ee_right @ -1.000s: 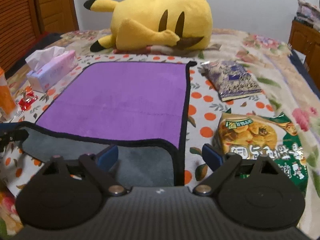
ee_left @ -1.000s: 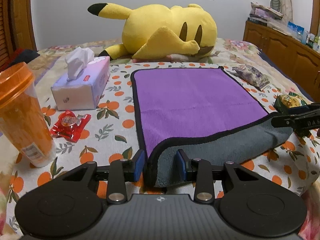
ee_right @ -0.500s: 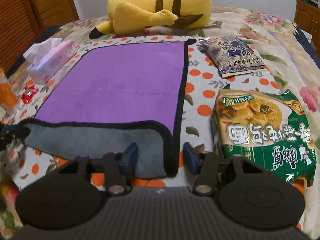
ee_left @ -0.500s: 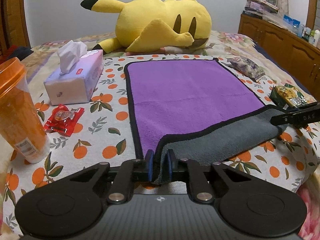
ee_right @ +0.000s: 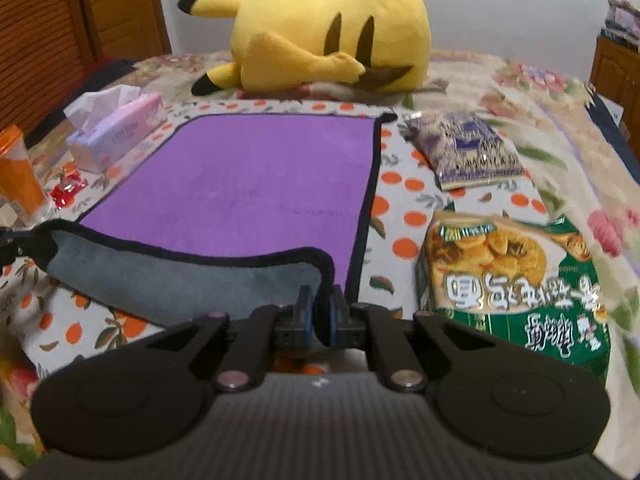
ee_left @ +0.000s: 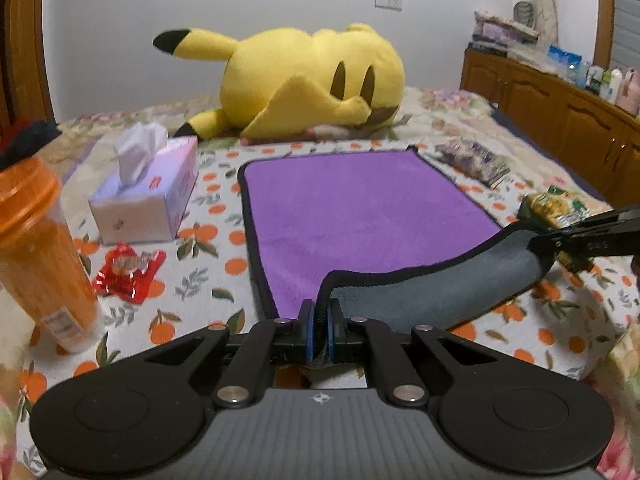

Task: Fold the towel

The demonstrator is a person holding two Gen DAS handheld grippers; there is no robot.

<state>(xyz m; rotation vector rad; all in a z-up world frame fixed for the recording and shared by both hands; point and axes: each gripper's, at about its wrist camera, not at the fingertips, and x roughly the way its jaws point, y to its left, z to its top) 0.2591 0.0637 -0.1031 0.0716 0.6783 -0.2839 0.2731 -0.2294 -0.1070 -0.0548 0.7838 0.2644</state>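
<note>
A purple towel (ee_left: 360, 208) with a grey underside and black trim lies flat on the bed; it also shows in the right wrist view (ee_right: 256, 184). Its near edge is turned up, showing the grey side (ee_left: 440, 288). My left gripper (ee_left: 319, 330) is shut on the near left corner. My right gripper (ee_right: 320, 314) is shut on the near right corner and shows at the right of the left wrist view (ee_left: 580, 240). Both corners are lifted a little off the bed.
A yellow plush toy (ee_left: 312, 84) lies behind the towel. A tissue box (ee_left: 148, 200), orange bottle (ee_left: 36, 256) and red wrapper (ee_left: 128, 266) stand to the left. A green snack bag (ee_right: 512, 280) and purple packet (ee_right: 464, 148) lie to the right. Wooden cabinets (ee_left: 560, 120) stand far right.
Both grippers have closed on the towel's near corners, the left one first, and have raised the near edge off the bed.
</note>
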